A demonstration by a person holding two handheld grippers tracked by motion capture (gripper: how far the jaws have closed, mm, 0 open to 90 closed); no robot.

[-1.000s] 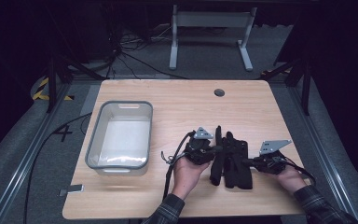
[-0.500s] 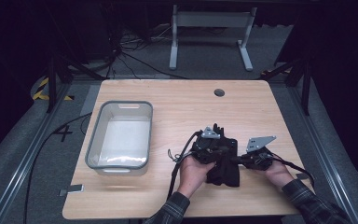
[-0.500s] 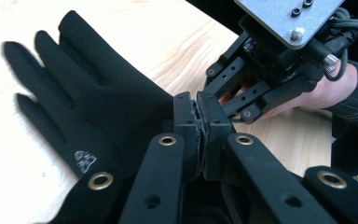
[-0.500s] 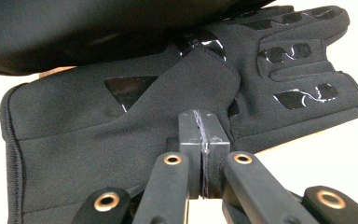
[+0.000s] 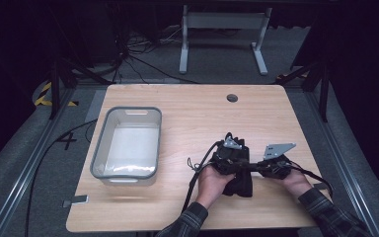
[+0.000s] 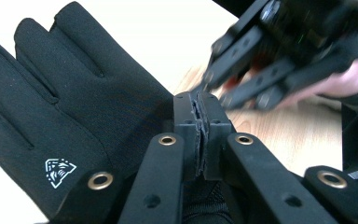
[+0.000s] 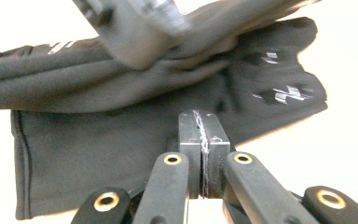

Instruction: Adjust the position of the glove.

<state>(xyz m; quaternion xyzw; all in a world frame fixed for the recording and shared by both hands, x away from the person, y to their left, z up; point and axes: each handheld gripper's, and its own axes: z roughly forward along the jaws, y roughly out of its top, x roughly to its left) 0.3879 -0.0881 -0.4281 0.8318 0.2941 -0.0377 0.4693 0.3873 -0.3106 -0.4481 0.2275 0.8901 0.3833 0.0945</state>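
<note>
Black gloves [image 5: 241,181] lie on the table [image 5: 187,113], near its front edge, right of centre. Left gripper [image 6: 199,103], jaws pressed together, sits over a glove's edge; whether it pinches fabric is unclear. Right gripper [image 7: 203,122], jaws likewise together, low over the cuff. Bin [image 5: 101,144] at the left edge.

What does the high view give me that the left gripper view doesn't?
High view alone: the grey bin at the table's left, apart from the work, and both hands with sleeves. Left gripper view alone: the left gripper jaws shut together over the black glove, plus the white logo near its cuff. Both: the glove, wooden tabletop and right gripper.
</note>
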